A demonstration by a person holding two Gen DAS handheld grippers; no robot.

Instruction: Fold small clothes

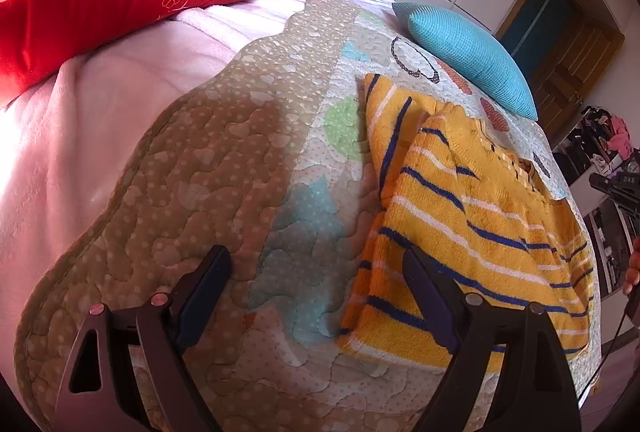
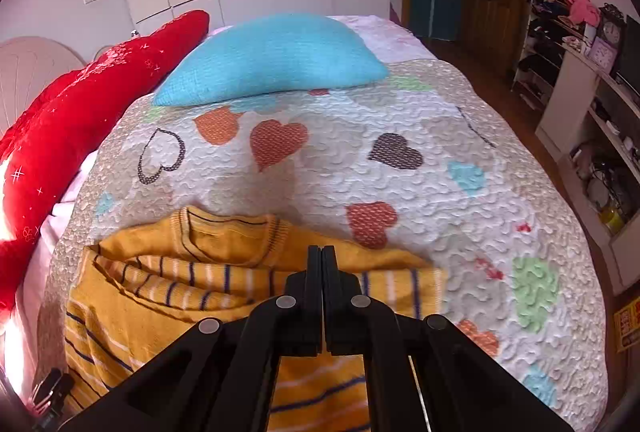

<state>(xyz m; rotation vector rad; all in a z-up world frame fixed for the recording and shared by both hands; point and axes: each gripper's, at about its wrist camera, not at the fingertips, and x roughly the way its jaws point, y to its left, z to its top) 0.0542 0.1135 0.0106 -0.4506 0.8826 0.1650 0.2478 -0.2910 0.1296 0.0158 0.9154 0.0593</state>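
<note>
While the left tool (image 1: pixel 316 272) hangs with fingers spread apart above the quilt (image 1: pixel 224 168), the right tool (image 2: pixel 322 252) has its fingers pressed together over the yellow striped sweater (image 2: pixel 160 296), which lies partly folded on the bed's heart-patterned quilt near a blue pillow (image 2: pixel 272 56) and red pillow (image 2: pixel 80 104).

I see the bed (image 2: pixel 400 32) under a heart-print quilt (image 2: pixel 400 192); on that quilt lie the striped yellow sweater (image 2: pixel 160 296), nearest me, and beyond it a blue cushion (image 2: pixel 272 56).

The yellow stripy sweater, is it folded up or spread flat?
Partly folded: the yellow sweater has a sleeve laid over its front.
</note>
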